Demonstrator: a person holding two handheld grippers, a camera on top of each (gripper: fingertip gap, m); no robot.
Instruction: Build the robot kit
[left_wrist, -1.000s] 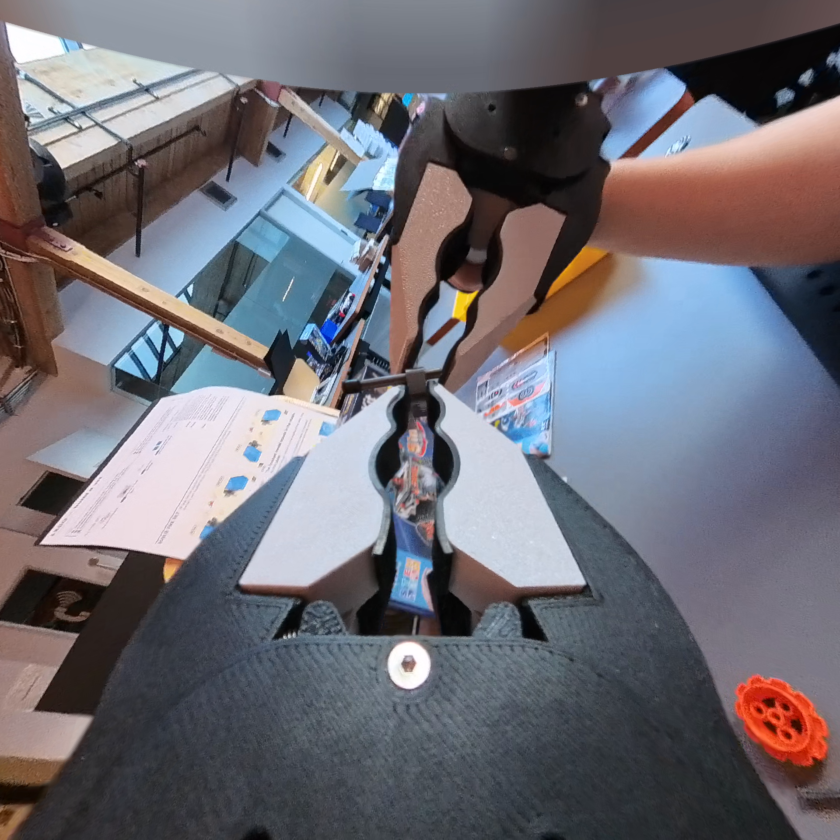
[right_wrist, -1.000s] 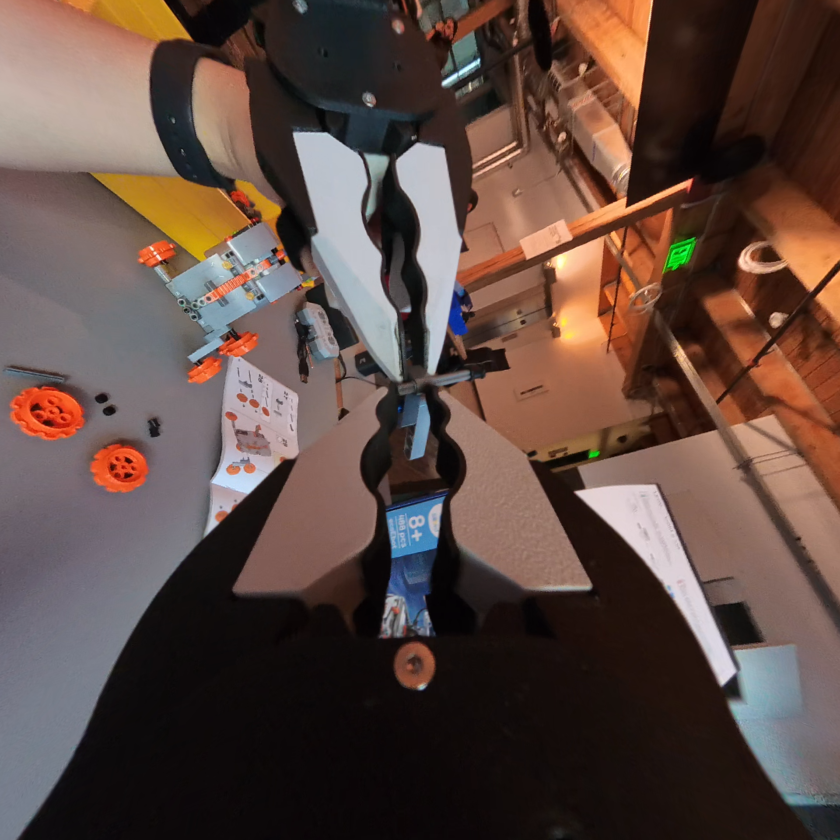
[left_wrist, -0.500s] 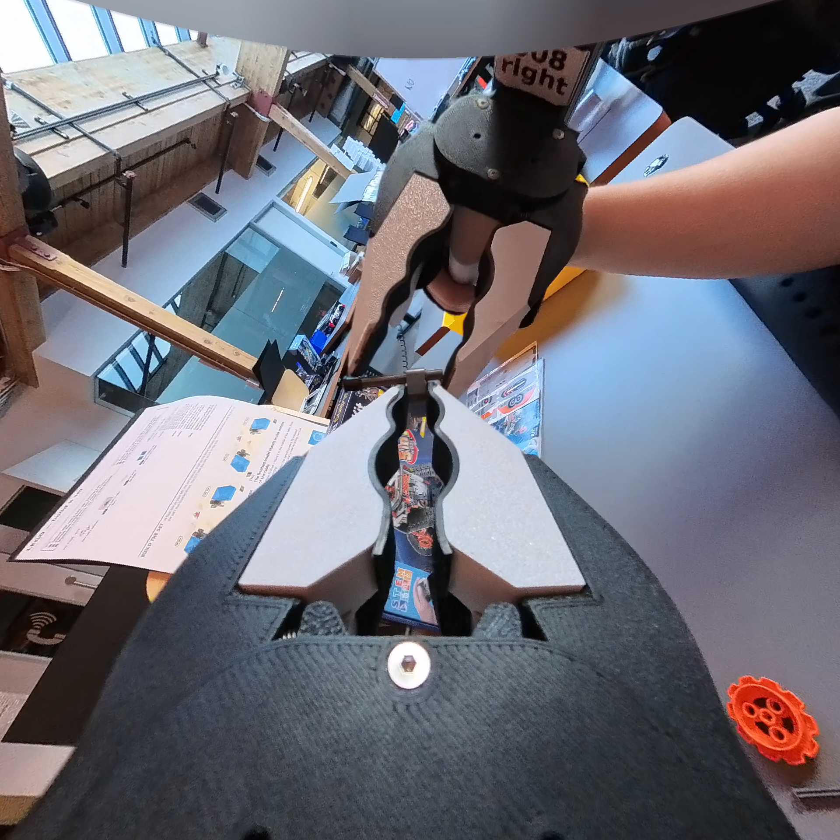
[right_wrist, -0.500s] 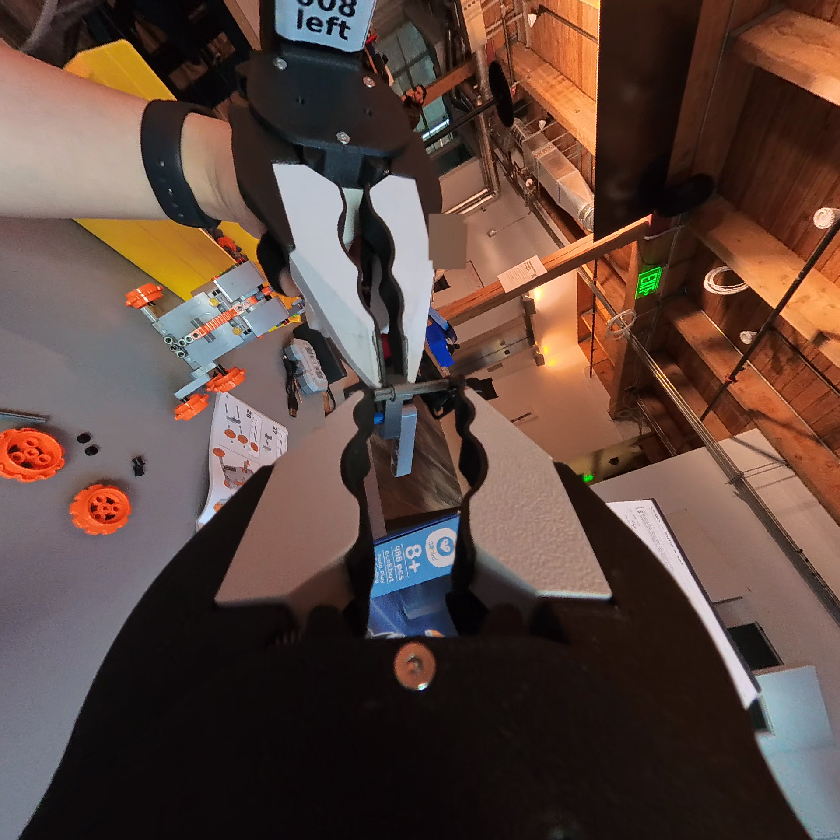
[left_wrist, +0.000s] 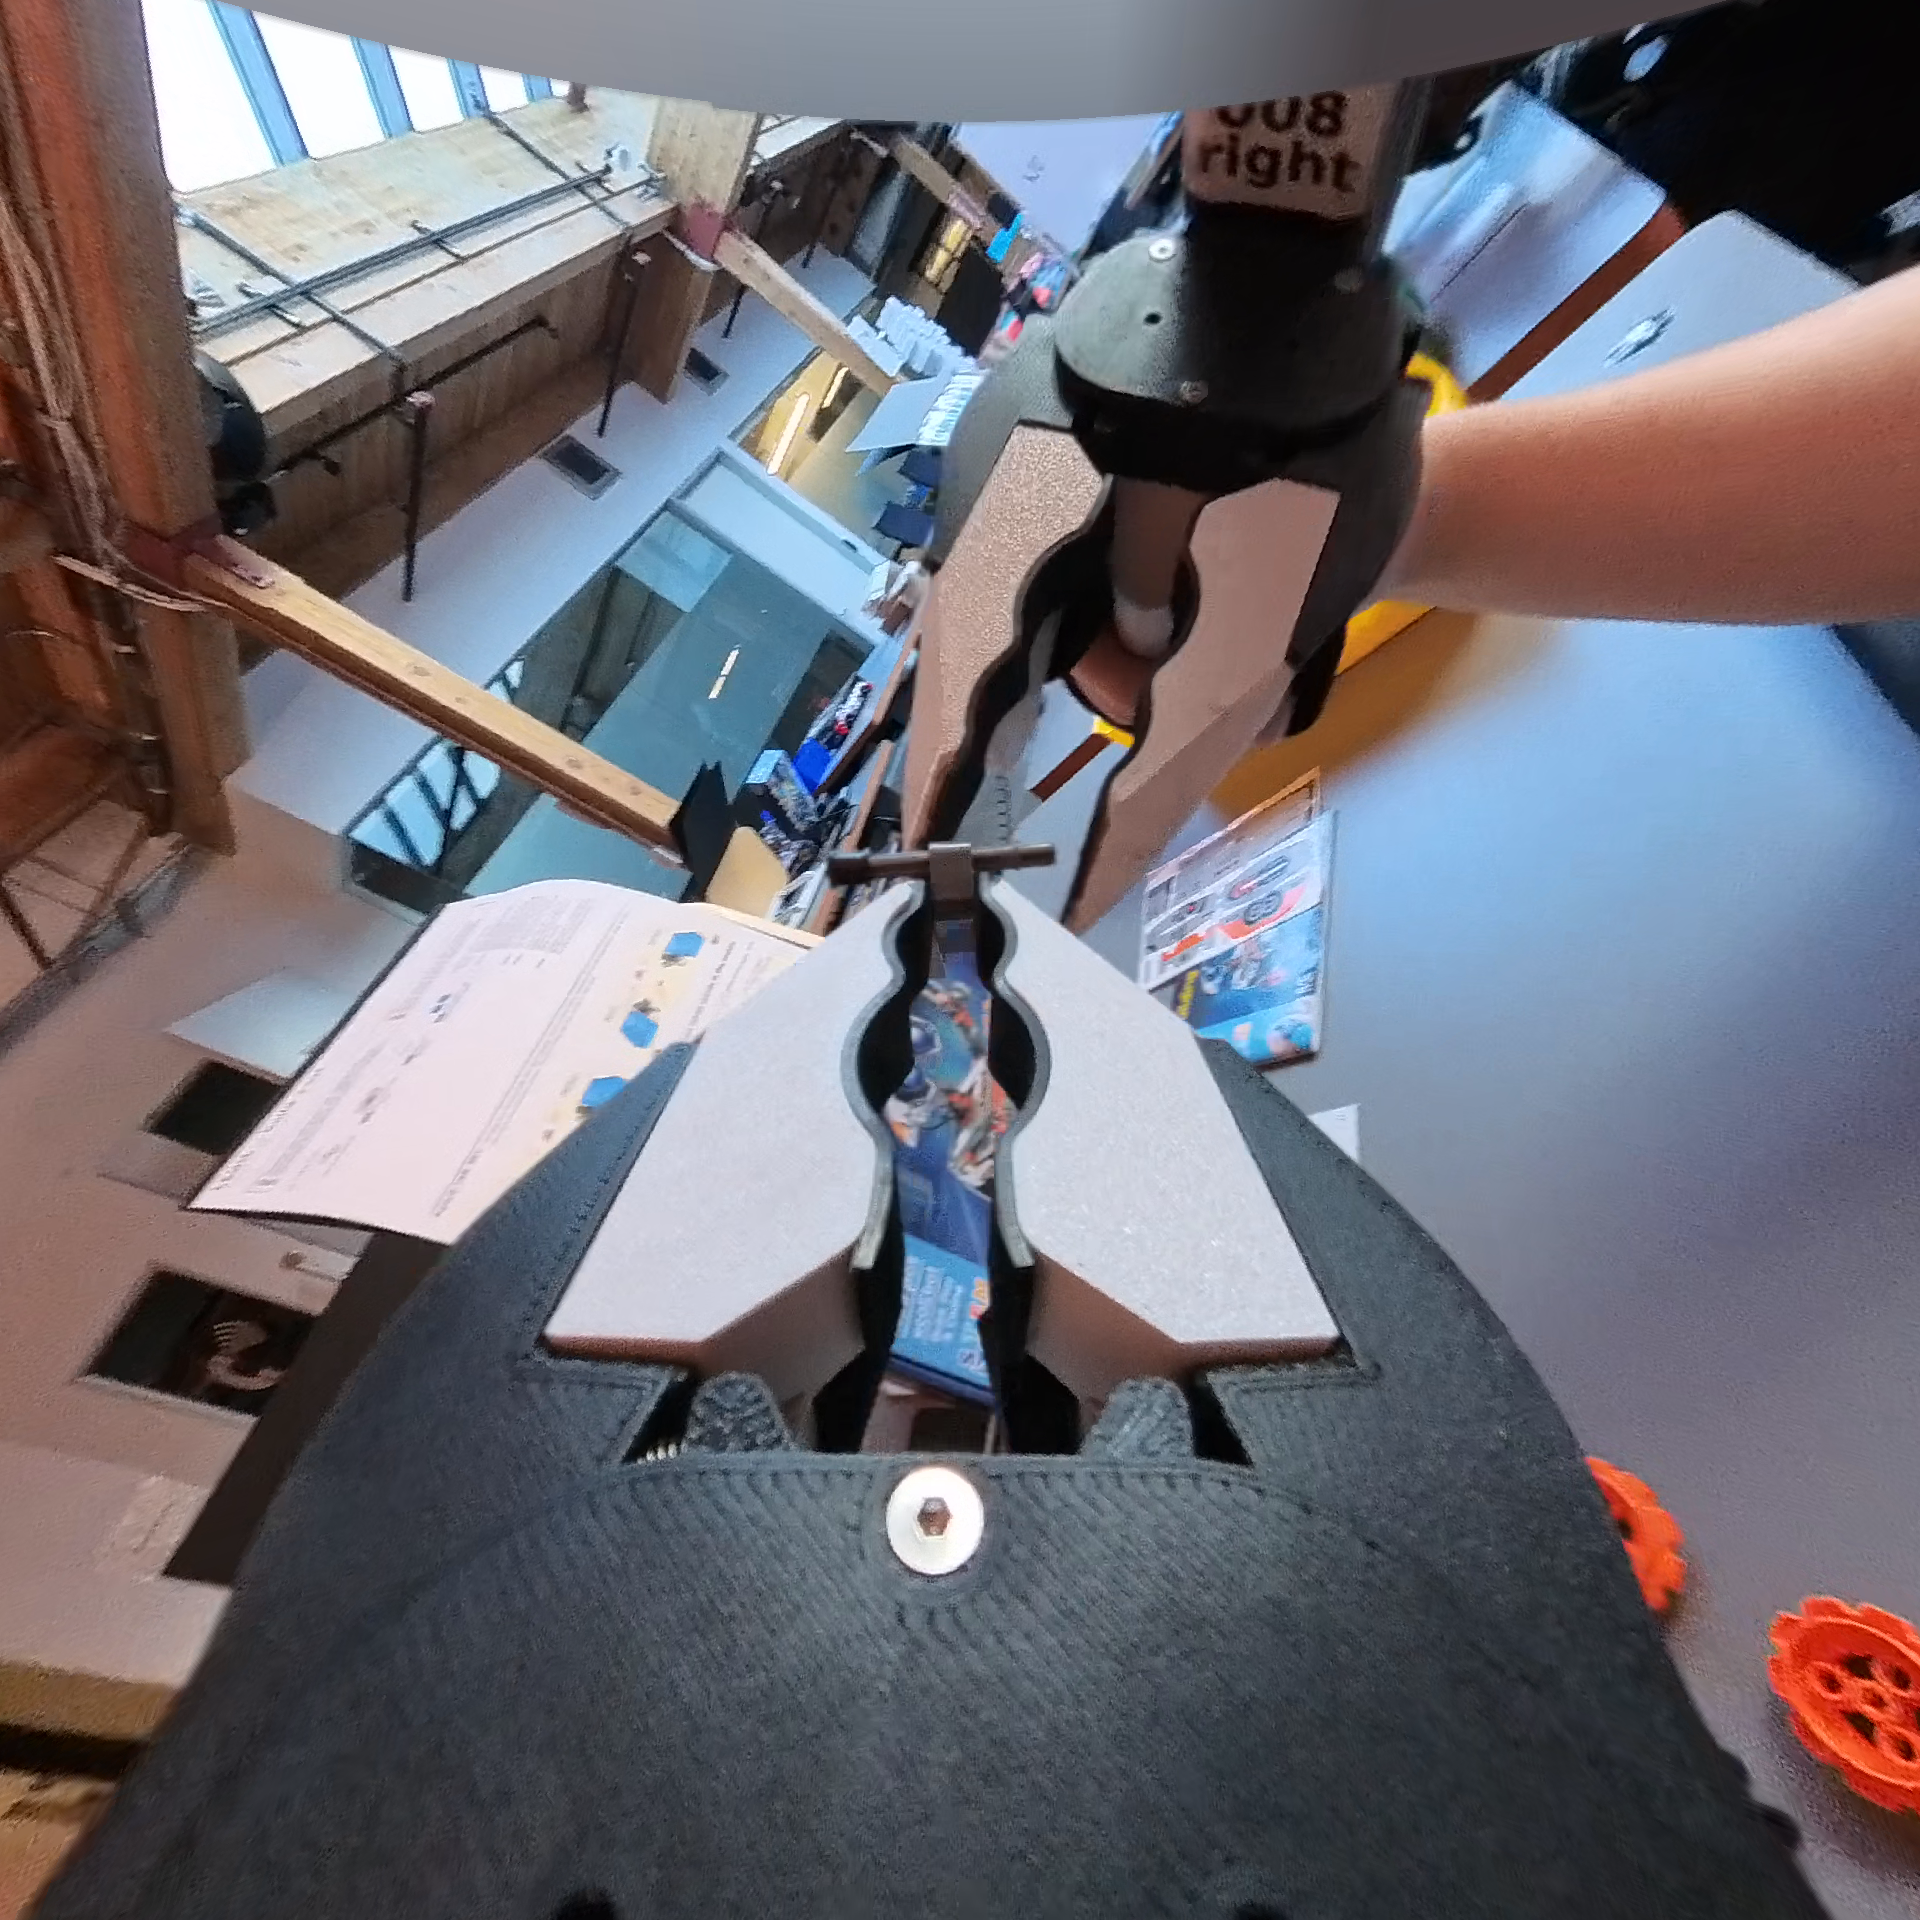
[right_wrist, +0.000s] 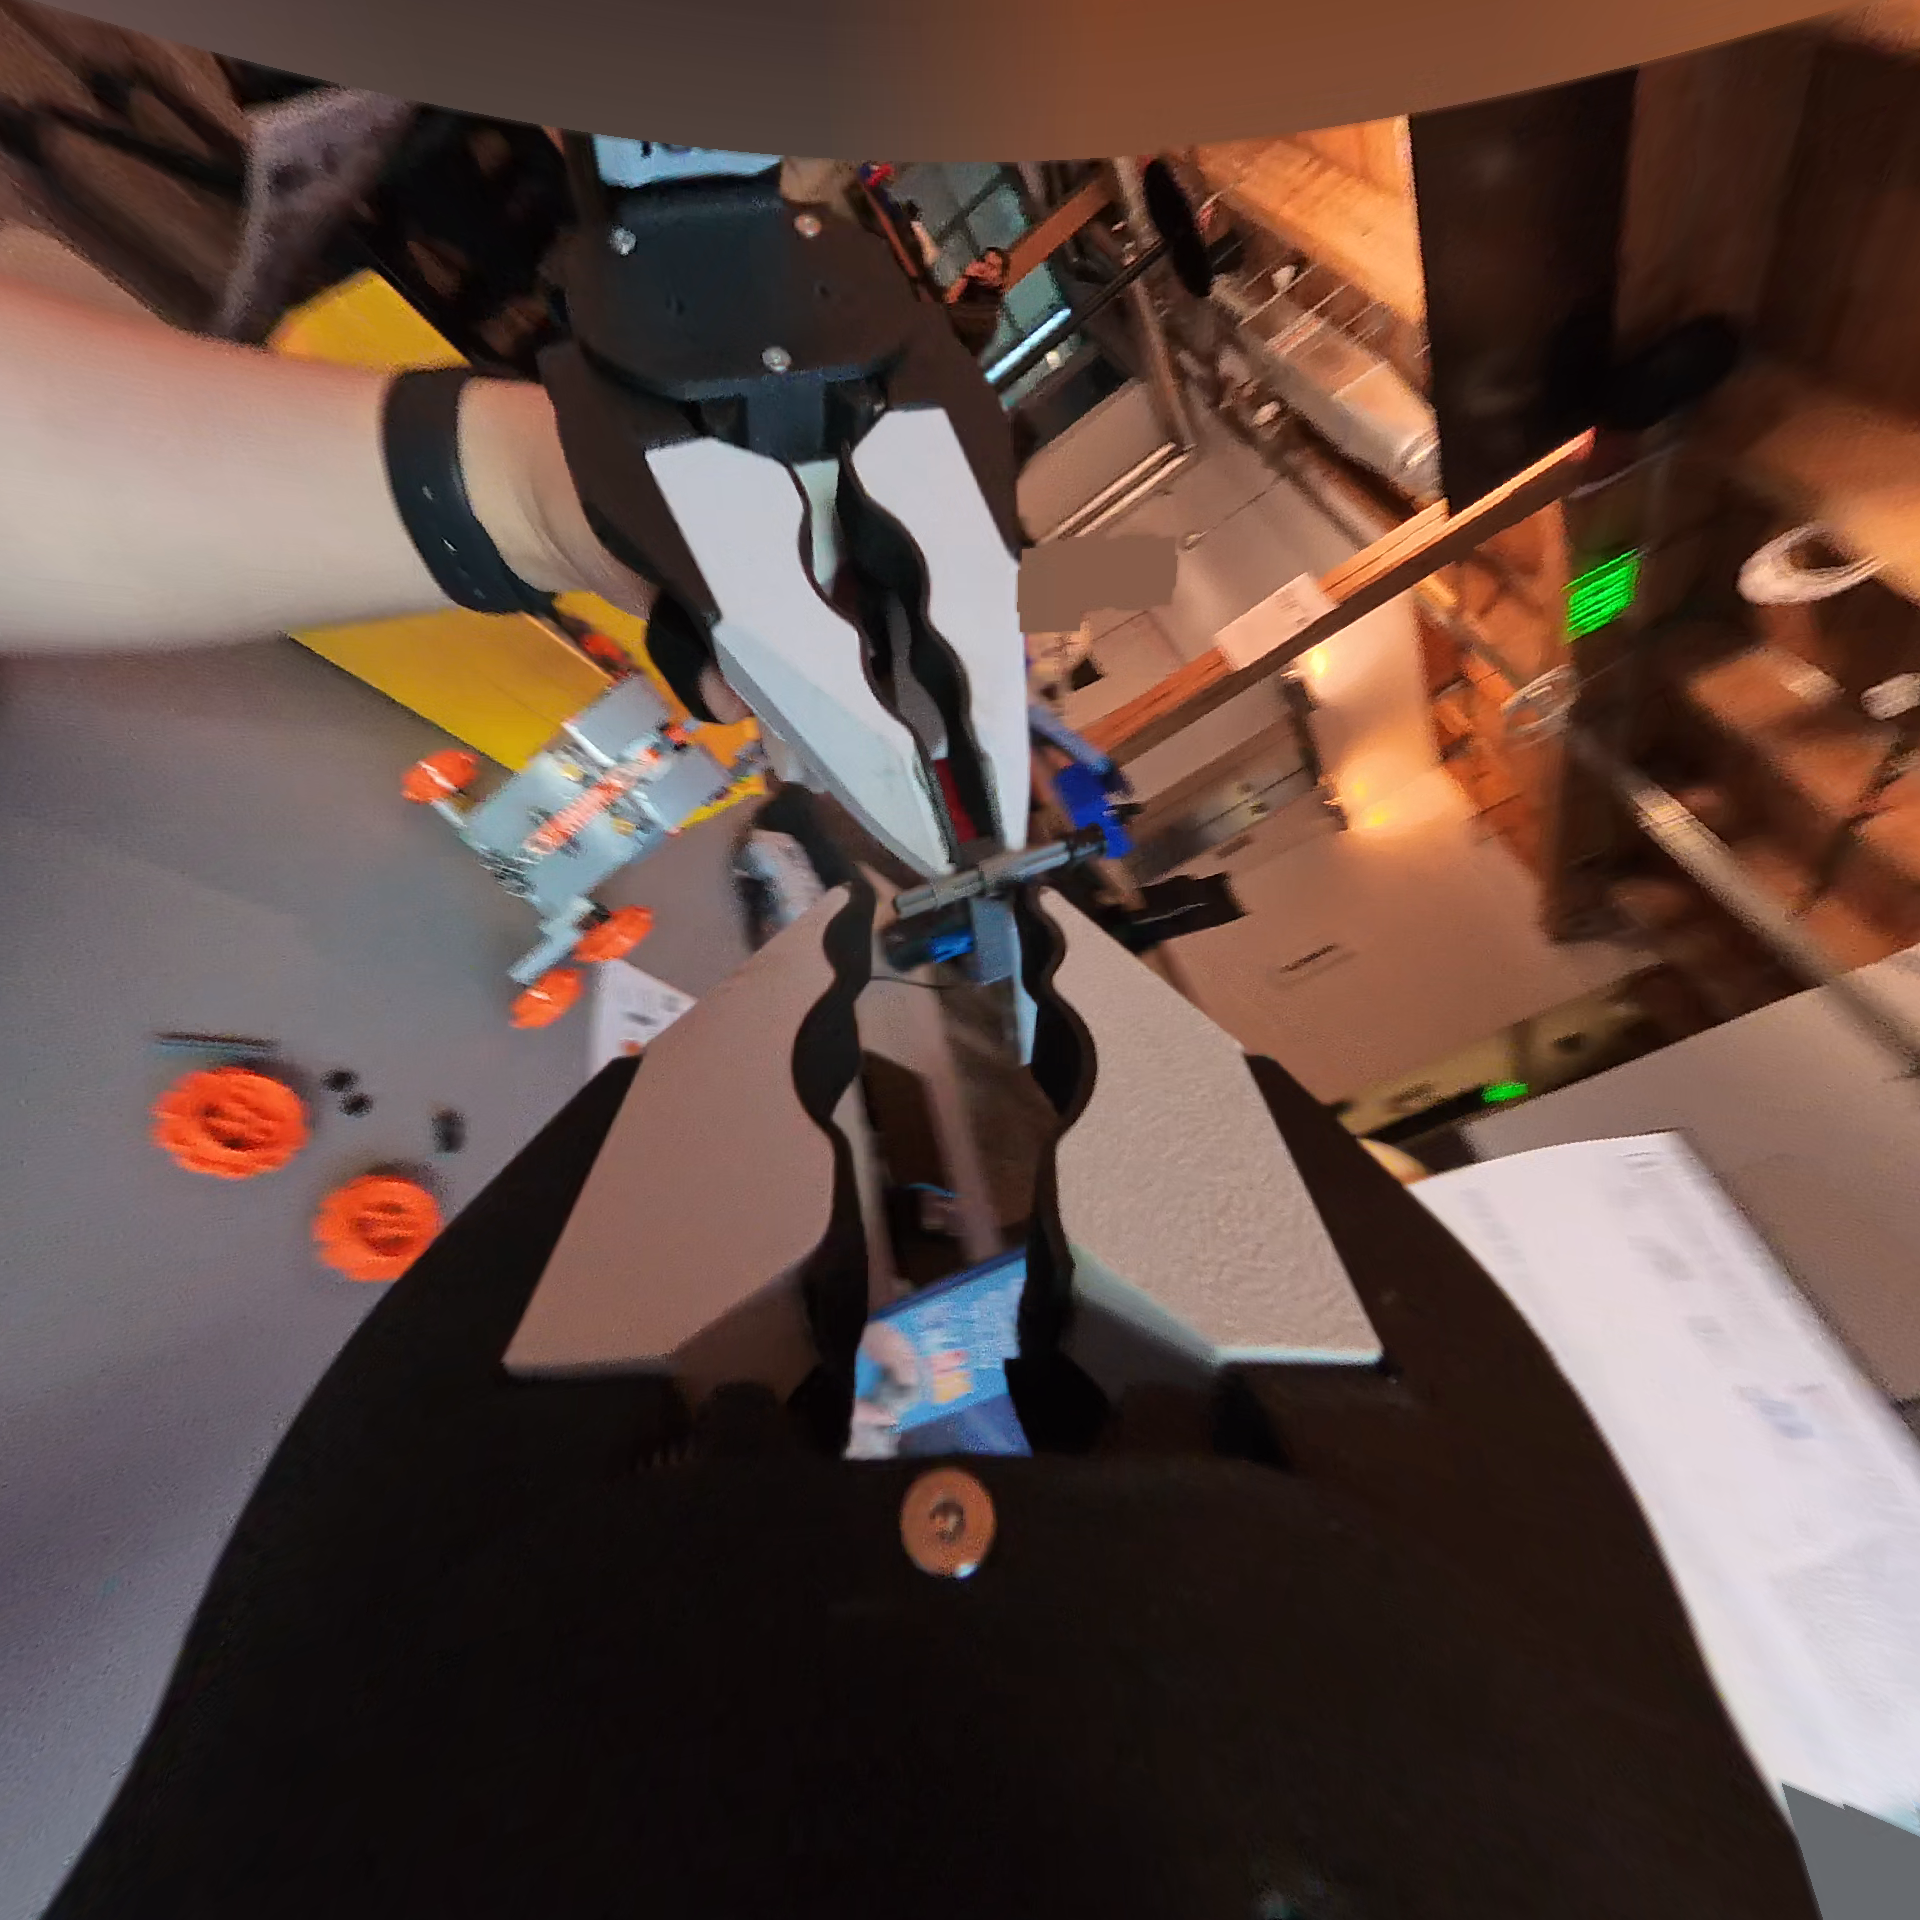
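Note:
My left gripper (left_wrist: 948, 896) is shut on a small grey connector piece (left_wrist: 951, 868) with a dark axle (left_wrist: 883, 864) through it crosswise, held up in the air. My right gripper (left_wrist: 1003, 842) faces it from the far side with its jaws apart, one fingertip on each side of the axle. In the right wrist view my right gripper (right_wrist: 945, 920) is open and empty. The grey piece (right_wrist: 987, 935) and the axle (right_wrist: 1039, 860) sit between its tips, pinched by the left gripper (right_wrist: 971, 862).
A grey table (left_wrist: 1610, 1039) lies below with orange gear wheels (right_wrist: 229, 1122) (right_wrist: 376, 1226) (left_wrist: 1849, 1704), small black pins (right_wrist: 348, 1091), a grey and orange model (right_wrist: 582, 810), a booklet (left_wrist: 1236, 935) and a yellow tray (right_wrist: 468, 665). A printed sheet (left_wrist: 499, 1049) stands beside it. Less than 4 cm separates the two grippers' tips.
My right gripper has opened and let go of the axle; its jaws have spread apart. My left gripper has kept its hold on the grey piece. Both views have tilted slightly.

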